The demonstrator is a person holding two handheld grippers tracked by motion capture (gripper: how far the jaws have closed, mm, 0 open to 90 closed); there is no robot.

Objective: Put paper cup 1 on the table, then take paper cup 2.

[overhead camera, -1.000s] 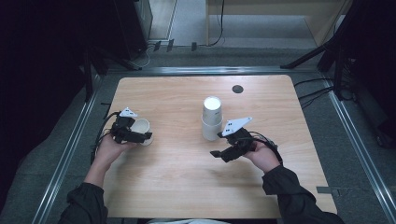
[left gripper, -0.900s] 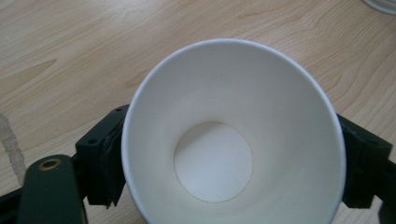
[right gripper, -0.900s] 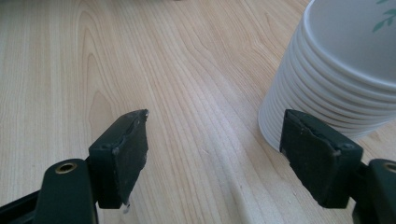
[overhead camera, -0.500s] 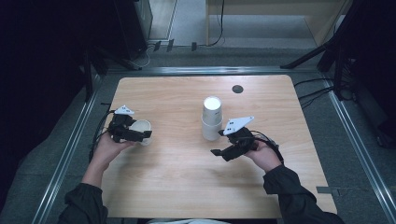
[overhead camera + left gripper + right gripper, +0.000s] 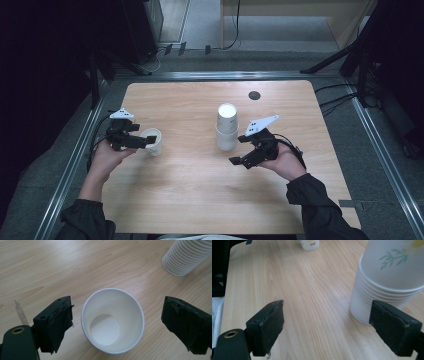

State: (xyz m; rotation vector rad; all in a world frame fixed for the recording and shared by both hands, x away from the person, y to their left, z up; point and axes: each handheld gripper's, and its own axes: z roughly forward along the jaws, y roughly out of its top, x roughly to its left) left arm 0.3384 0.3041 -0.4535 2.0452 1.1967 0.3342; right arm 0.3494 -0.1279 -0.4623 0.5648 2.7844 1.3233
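Seen from the high view, the wooden surface (image 5: 200, 200) has a single paper cup (image 5: 152, 141) standing upright at about nine o'clock from its middle, near the left edge, and a stack of cups (image 5: 226, 127) turned mouth down just right of the middle. The left hand-held gripper (image 5: 142, 141) sits at the single cup from its nine o'clock side; in the left gripper view its jaws have just been opening and stand wide apart, with the single cup (image 5: 113, 320) between them and a clear gap to each pad, so nothing presses on the rim. The stack (image 5: 186, 256) shows in that view at about one o'clock, well apart from the cup. The right hand-held gripper (image 5: 241, 150) lies at about four o'clock from the stack, near it but not touching; its jaws have also just been opening and stand fully apart over bare wood, the stack (image 5: 387, 282) just beyond the right jaw. A small dark round hole (image 5: 254, 95) lies at one o'clock from the stack, near the far edge. Between cup and stack the wood is bare, and a broad bare stretch runs along the near edge between the two forearms. A metal rail (image 5: 75, 160) borders the left side.
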